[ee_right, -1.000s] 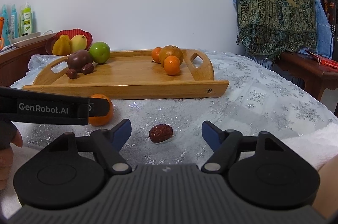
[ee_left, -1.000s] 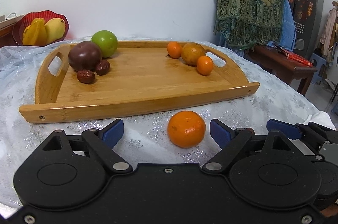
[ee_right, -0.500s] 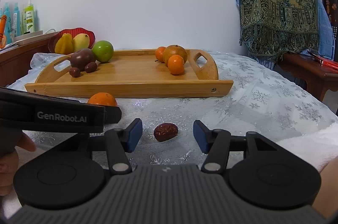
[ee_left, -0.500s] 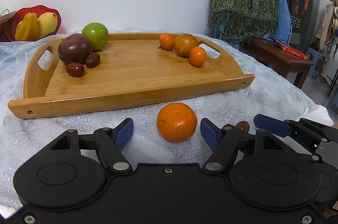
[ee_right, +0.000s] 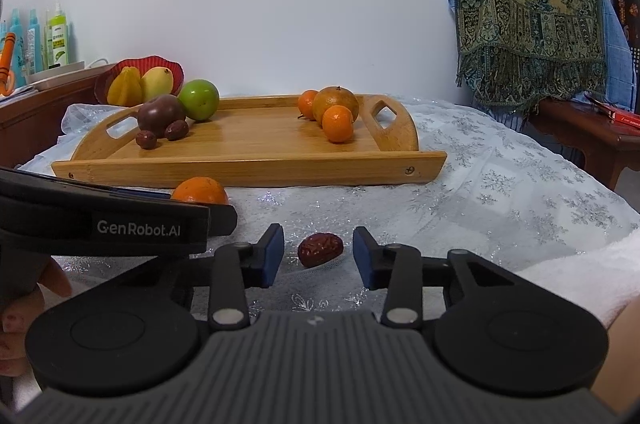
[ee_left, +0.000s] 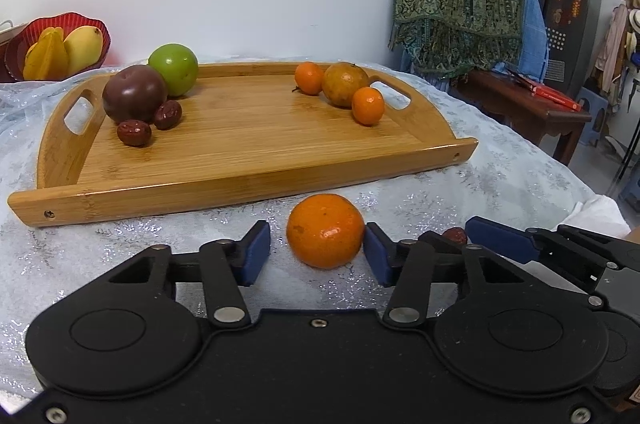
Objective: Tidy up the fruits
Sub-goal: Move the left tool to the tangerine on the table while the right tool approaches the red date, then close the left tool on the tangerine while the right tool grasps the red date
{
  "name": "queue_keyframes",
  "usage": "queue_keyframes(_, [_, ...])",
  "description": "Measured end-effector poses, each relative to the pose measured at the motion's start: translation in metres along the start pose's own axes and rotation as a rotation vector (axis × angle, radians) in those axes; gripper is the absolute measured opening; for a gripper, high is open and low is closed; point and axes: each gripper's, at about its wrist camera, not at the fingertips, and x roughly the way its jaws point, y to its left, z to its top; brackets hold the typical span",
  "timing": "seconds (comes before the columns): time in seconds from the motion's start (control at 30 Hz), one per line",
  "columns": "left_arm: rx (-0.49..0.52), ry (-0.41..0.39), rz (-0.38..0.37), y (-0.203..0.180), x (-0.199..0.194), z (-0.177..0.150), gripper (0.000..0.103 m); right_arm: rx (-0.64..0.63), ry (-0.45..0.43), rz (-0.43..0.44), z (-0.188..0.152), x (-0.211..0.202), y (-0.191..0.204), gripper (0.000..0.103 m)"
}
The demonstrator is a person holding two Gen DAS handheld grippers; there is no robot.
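Left tool (ee_left: pixel 317 251) closing around mandarin (ee_left: pixel 325 230), right tool (ee_right: pixel 318 256) closing around jujube (ee_right: pixel 320 249); neither clamped yet. Likely bound for matching groups on tray (ee_left: pixel 256 180).

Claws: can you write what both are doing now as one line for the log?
left claw: closing around orange, one pad touching | right claw: closing around red date, not touching | both fruits on tablecloth, before tray
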Motion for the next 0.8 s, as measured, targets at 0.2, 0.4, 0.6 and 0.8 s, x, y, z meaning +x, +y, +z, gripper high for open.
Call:
queue_keyframes(0.2, [0.003, 0.001, -0.016, -0.0012, 0.0003, 0.0003, 0.040, 0.000, 0.001, 0.000, -0.0001, 0.0001, 0.0004, 0.045])
queue_keyframes(0.4, [0.001, 0.001, -0.017, -0.0018, 0.0003, 0.0002, 0.039, 0.003, 0.001, -0.001, -0.0005, 0.0009, 0.0006, 0.043])
queue_keyframes(0.6, [-0.004, -0.002, -0.017, -0.0015, 0.0001, 0.0004, 0.039, 0.007, 0.001, -0.001, -0.0011, 0.0014, 0.0001, 0.037])
queue_keyframes(0.8, [-0.011, -0.008, -0.015, -0.0005, -0.0012, 0.0003, 0.039, 0.008, -0.004, -0.001, -0.0009, 0.0009, -0.0007, 0.033])
